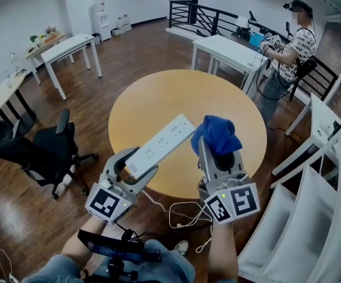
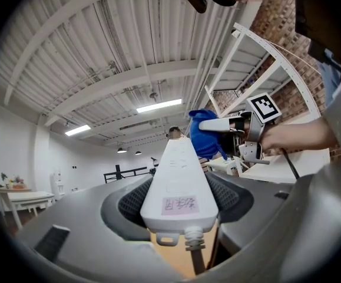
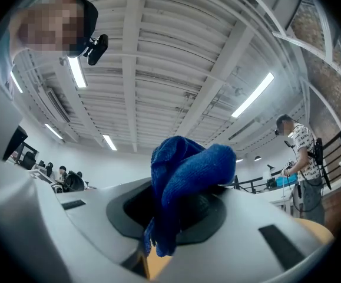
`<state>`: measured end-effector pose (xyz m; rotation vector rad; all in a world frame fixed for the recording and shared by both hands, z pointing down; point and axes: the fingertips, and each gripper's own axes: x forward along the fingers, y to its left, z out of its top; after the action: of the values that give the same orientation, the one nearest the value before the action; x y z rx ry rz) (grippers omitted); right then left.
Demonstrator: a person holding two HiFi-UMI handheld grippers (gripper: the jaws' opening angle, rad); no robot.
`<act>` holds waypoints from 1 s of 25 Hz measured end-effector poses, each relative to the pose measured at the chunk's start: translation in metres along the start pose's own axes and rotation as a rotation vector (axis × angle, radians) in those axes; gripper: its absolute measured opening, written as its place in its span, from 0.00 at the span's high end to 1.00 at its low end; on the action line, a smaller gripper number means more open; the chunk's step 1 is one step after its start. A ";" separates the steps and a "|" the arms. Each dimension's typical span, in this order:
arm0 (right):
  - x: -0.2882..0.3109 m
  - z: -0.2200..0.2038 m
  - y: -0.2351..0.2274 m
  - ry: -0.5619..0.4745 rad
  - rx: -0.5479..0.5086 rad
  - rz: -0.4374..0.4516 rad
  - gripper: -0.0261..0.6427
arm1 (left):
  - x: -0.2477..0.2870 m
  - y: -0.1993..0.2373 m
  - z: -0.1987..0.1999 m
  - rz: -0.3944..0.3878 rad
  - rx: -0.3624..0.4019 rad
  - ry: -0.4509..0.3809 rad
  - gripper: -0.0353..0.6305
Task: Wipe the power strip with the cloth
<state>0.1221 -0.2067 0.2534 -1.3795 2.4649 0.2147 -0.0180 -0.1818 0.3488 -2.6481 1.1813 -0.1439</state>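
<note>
The white power strip [image 1: 161,139] is held up above the round wooden table [image 1: 158,93], its cable end clamped in my left gripper [image 1: 136,165], which is shut on it. In the left gripper view the power strip [image 2: 179,181] points away between the jaws, label side up. My right gripper [image 1: 220,155] is shut on a bunched blue cloth [image 1: 217,134], close to the strip's far end, on its right. The cloth [image 3: 185,175] bulges out above the jaws in the right gripper view. The blue cloth [image 2: 204,135] also shows just past the strip's tip in the left gripper view.
The strip's white cable [image 1: 182,214] hangs down to the floor near the person's knees. A black office chair [image 1: 40,149] stands at the left. White tables [image 1: 229,49] and another person [image 1: 288,46] are beyond the round table. A white shelf frame [image 1: 317,205] is at the right.
</note>
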 end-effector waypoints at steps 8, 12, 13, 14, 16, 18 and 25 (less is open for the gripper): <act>0.004 0.004 -0.013 0.002 -0.012 -0.022 0.85 | -0.001 -0.008 0.002 -0.022 0.055 -0.003 0.52; 0.011 0.006 -0.019 0.003 -0.020 -0.032 0.85 | -0.004 -0.011 -0.001 -0.032 0.089 0.008 0.52; 0.012 0.007 -0.019 0.003 -0.022 -0.032 0.85 | -0.005 -0.012 -0.002 -0.033 0.091 0.010 0.52; 0.013 0.009 -0.019 0.003 -0.025 -0.031 0.85 | -0.006 -0.013 -0.003 -0.034 0.093 0.014 0.52; 0.016 0.010 -0.019 0.006 -0.031 -0.027 0.85 | -0.008 -0.015 -0.005 -0.035 0.099 0.022 0.52; 0.020 0.011 -0.020 0.010 -0.031 -0.021 0.85 | -0.007 -0.019 -0.005 -0.039 0.112 0.028 0.52; 0.042 0.016 -0.015 0.024 -0.032 0.012 0.85 | -0.005 -0.029 -0.006 -0.053 0.128 0.032 0.52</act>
<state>0.1177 -0.2443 0.2248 -1.3882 2.5003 0.2421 -0.0019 -0.1606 0.3621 -2.5748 1.0741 -0.2626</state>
